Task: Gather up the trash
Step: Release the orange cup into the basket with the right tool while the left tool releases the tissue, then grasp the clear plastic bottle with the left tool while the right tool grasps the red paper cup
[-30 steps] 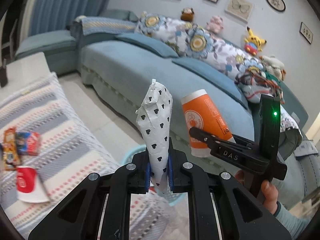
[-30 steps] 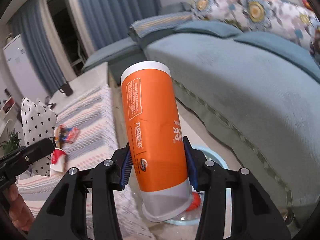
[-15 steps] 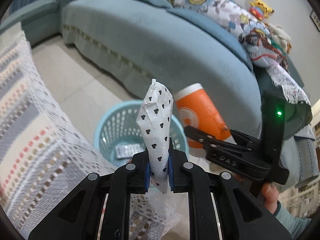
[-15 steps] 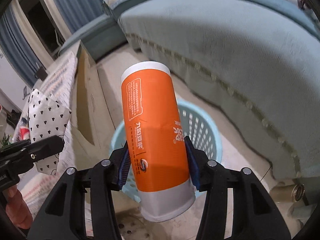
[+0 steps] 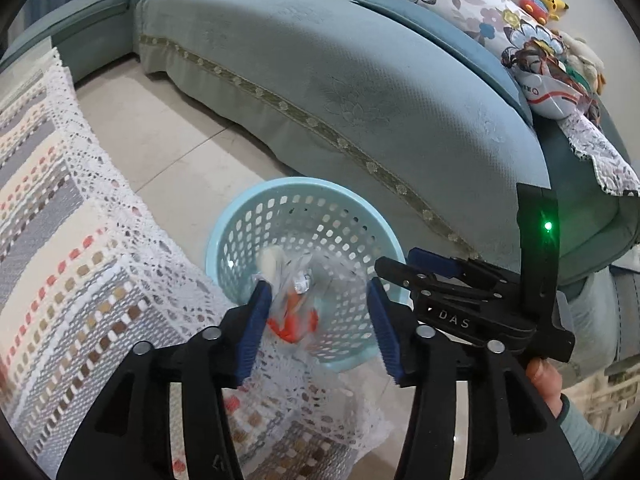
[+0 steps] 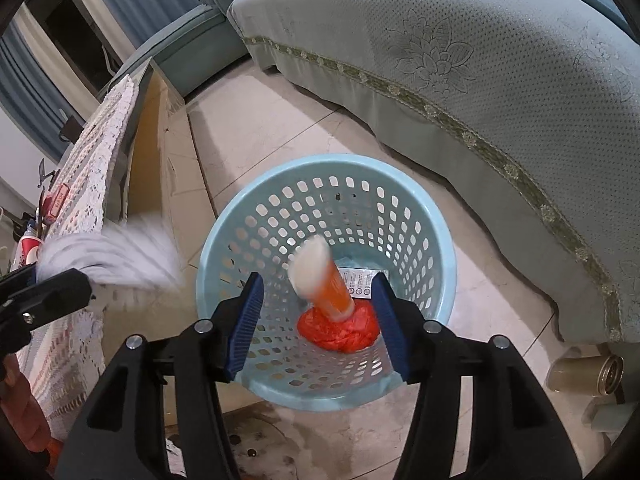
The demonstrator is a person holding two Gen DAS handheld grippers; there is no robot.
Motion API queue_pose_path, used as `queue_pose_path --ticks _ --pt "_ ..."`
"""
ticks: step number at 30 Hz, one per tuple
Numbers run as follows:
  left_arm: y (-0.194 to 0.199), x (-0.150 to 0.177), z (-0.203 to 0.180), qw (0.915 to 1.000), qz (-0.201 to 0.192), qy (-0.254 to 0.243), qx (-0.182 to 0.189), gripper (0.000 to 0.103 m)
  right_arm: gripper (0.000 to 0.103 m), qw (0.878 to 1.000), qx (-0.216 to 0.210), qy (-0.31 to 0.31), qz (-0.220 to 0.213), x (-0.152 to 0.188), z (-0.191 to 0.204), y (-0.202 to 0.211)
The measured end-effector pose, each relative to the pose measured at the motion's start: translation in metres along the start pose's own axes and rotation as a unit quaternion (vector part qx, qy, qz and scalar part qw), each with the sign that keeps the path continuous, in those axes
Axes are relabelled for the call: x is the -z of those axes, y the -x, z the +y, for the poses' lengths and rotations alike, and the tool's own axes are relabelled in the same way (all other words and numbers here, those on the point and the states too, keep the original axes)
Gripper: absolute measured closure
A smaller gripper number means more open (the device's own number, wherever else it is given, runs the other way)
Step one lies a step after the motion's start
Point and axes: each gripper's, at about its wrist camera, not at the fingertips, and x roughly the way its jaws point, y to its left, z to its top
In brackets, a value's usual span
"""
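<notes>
A light blue perforated basket stands on the floor between table and sofa. My right gripper hangs over it, jaws opening, nothing between the pads. The orange paper cup is blurred in mid-fall inside the basket, above a crumpled red bag. My left gripper is also over the basket with its jaws opening and the pads bare. The white heart-print paper is a blur in the air just left of the basket rim, beside the left gripper. The right gripper shows at the basket's right rim.
A teal sofa curves behind the basket. The table with a striped lace cloth is at the left; snack packets lie on its far end. Two cans lie on the tiled floor by the sofa's foot.
Both grippers came down over the basket and opened. The heart-print paper left the left gripper and the orange cup left the right one; both are falling.
</notes>
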Motion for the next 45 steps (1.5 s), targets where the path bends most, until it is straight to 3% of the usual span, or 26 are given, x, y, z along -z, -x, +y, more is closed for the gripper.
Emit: queue_pose_path --ticks 2,13,17,20,25,26,27,31,35,37,41,45 --pt "0.002 0.001 0.002 1.0 -0.001 0.004 0.0 0.043 0.051 1.0 -0.005 -0.001 0.002 0.001 0.001 0.001" --pt "0.038 0.018 0.014 0.9995 -0.027 0.012 -0.009 0.043 0.051 0.999 -0.005 0.04 -0.022 0.002 0.035 0.028" --pt "0.084 0.026 0.013 0.9948 -0.066 -0.035 -0.069 0.043 0.051 0.996 -0.02 0.069 -0.054 -0.007 0.071 0.055" --pt "0.125 0.033 0.029 0.9897 -0.099 -0.029 -0.099 0.043 0.051 0.991 -0.036 0.1 -0.081 -0.012 0.109 0.074" --pt "0.19 0.055 0.075 0.9696 -0.16 0.002 -0.185 0.043 0.051 0.975 -0.071 0.167 -0.126 -0.015 0.188 0.101" --pt "0.198 0.059 0.083 0.9669 -0.167 0.012 -0.193 0.043 0.047 0.973 -0.076 0.177 -0.127 -0.016 0.204 0.102" --pt "0.213 0.066 0.101 0.9625 -0.178 0.032 -0.202 0.043 0.037 0.972 -0.083 0.184 -0.123 -0.017 0.219 0.102" --pt "0.247 0.091 0.155 0.9465 -0.193 0.08 -0.246 0.024 0.031 0.967 -0.101 0.209 -0.104 -0.017 0.271 0.09" --pt "0.265 0.111 0.213 0.9333 -0.18 0.125 -0.285 0.024 0.031 0.958 -0.107 0.249 -0.092 -0.007 0.324 0.061" --pt "0.269 0.117 0.237 0.9322 -0.174 0.137 -0.286 0.024 0.031 0.957 -0.112 0.256 -0.077 -0.003 0.344 0.042" --pt "0.261 0.118 0.268 0.9452 -0.149 0.143 -0.253 0.024 0.031 0.958 -0.126 0.256 -0.031 -0.001 0.37 0.006" --pt "0.243 0.107 0.287 0.9445 -0.13 0.132 -0.271 0.028 0.031 0.957 -0.134 0.257 -0.014 0.002 0.38 -0.013"
